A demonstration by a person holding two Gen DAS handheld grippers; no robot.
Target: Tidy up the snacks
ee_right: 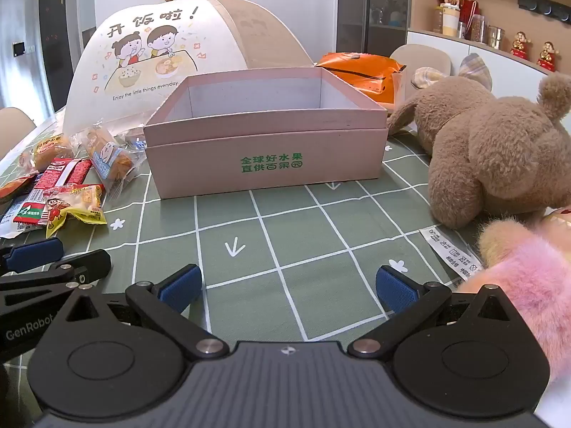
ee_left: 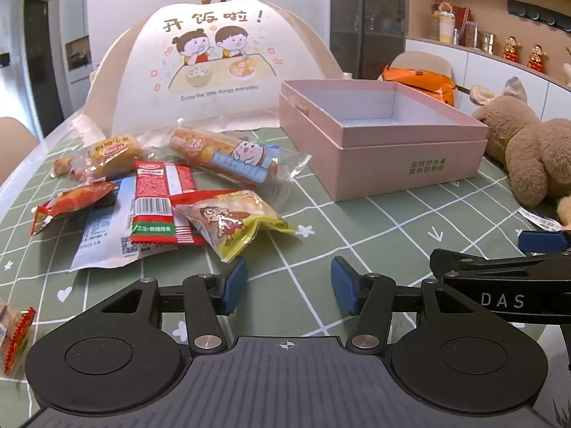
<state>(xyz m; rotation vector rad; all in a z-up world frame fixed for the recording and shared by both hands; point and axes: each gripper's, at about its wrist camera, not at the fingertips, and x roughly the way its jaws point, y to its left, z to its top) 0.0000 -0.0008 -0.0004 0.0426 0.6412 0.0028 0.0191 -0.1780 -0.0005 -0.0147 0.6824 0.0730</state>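
Several wrapped snacks lie in a loose pile on the green checked tablecloth (ee_left: pixel 374 235): a yellow cartoon packet (ee_left: pixel 232 223), a red spicy-strip packet (ee_left: pixel 162 201), a long bread in clear wrap (ee_left: pixel 221 158), a small cake (ee_left: pixel 110 153). To their right stands an open pink box (ee_left: pixel 378 135), with nothing in the part of its inside that shows. My left gripper (ee_left: pixel 288 287) hovers open just in front of the yellow packet (ee_right: pixel 76 207), nothing between its pads. My right gripper (ee_right: pixel 288 287) stands wide open over bare cloth in front of the pink box (ee_right: pixel 264 146).
A domed food cover (ee_left: pixel 214 60) with a cartoon print stands behind the snacks. A brown plush toy (ee_right: pixel 492 149) lies right of the box, a pink furry thing (ee_right: pixel 517 260) by my right gripper, an orange bag (ee_right: pixel 360 71) behind. Another small packet (ee_left: pixel 16 335) sits at the far left.
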